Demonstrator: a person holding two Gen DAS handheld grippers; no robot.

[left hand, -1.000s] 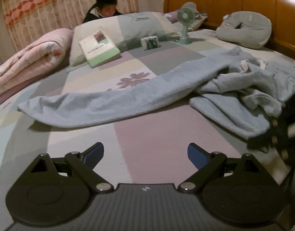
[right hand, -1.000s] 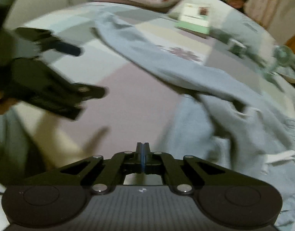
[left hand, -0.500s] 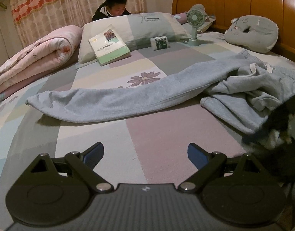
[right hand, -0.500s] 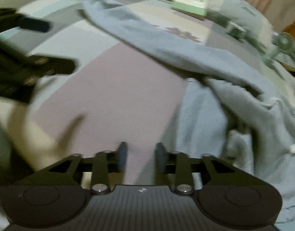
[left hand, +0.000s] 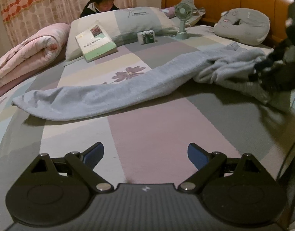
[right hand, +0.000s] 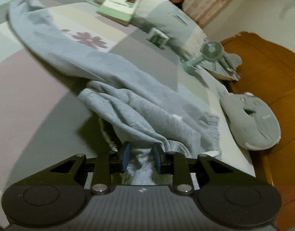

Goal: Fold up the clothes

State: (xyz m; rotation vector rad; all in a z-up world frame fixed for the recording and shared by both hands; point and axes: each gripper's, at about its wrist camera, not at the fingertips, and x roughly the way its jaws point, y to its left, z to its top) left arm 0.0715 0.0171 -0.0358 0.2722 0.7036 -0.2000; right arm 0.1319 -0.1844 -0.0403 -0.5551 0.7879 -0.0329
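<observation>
Garment: light blue-grey sweatpants (left hand: pixel 101 98) on the patchwork bed sheet (left hand: pixel 166 130), unfolded.
Location: across the middle of the bed; one leg laid out flat, the waist end bunched in a heap (right hand: pixel 139 115) near the bed edge.
Long axis: the stretched leg runs across the left wrist view, cuff (left hand: pixel 22 102) at the left, rising toward the crumpled waist at the right. In the right wrist view the same leg runs away from the camera toward the upper left.
Second leg: seems buried in the heap; layout cannot be made out.
Right gripper (right hand: pixel 140 158): at the near rim of the heap, jaws closing, a fold of fabric between the blue pads (right hand: pixel 125 156). Firm pinch not yet evident; the pads look slightly off the cloth.
Reason for placement (judgement): taking the waist end, probably to pull the bunch straight before any fold.
Left gripper (left hand: pixel 145 154): jaws wide apart, empty, hovering over bare sheet, well short of the leg.
Reason (judgement): waiting, probably to take a second hold.
Surroundings: book (left hand: pixel 95 42) against the pillow (left hand: pixel 128 22), small fan (left hand: pixel 183 19), grey cushion (left hand: pixel 243 26), rolled pink quilt (left hand: pixel 26 57), a person behind the pillow.
</observation>
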